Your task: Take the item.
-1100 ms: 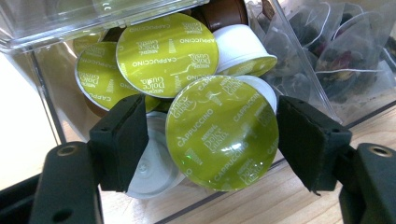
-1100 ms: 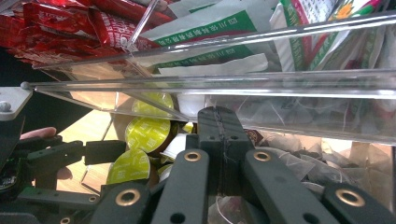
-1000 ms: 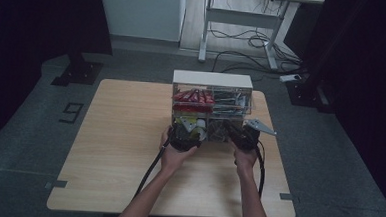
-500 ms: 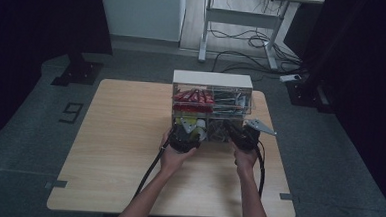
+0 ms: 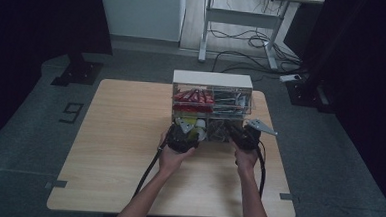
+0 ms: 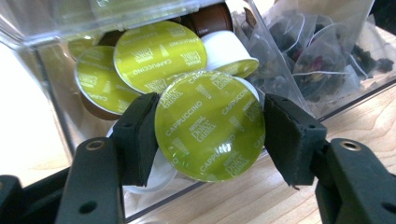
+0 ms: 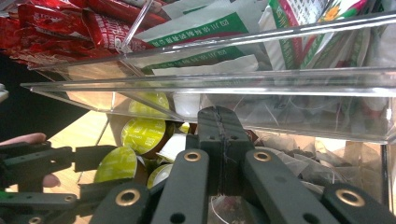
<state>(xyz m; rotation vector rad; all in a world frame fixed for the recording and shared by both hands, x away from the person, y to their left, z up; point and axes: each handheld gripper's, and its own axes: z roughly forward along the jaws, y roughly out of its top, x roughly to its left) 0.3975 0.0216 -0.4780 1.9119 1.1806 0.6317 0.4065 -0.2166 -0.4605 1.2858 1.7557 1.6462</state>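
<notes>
Fingers of the left gripper (image 6: 210, 135) — two black pads (image 6: 137, 135) set on either edge of a green-lidded capsule (image 6: 209, 125), clamped on it; the lid reads "Cappuccino, Dolce Gusto". Capsule sits at the open front of the lower left bin of a clear organiser (image 5: 211, 107), tilted lid-forward, just above the wooden table (image 5: 119, 134).

Behind it, same bin: more green-lidded capsules (image 6: 156, 56), one white-bodied capsule (image 6: 224, 51) on its side, and a brown one (image 6: 208, 18) at the back.

Lower right bin: clear sachets (image 6: 303, 60) holding dark loose tea with white strings.

Fingers of the right gripper (image 7: 219, 144) — pressed together, nothing seen between them, pointing into the sachet bin under a clear shelf (image 7: 233, 86).

Upper tier, right gripper view: red packets (image 7: 60, 28) at left, white and green tea packets (image 7: 210, 28) at right. The left gripper and its capsule also appear there at lower left, with a fingertip (image 7: 23, 139) of the person's left hand behind.

High view: organiser stands at the far middle of the table; both hands (image 5: 171, 157) hold the grippers against its near face, left at the left bin, right at the right bin — cables (image 5: 147, 171) trailing back along the forearms. Grey floor around; a white desk frame (image 5: 245, 21) and floor cables beyond.
</notes>
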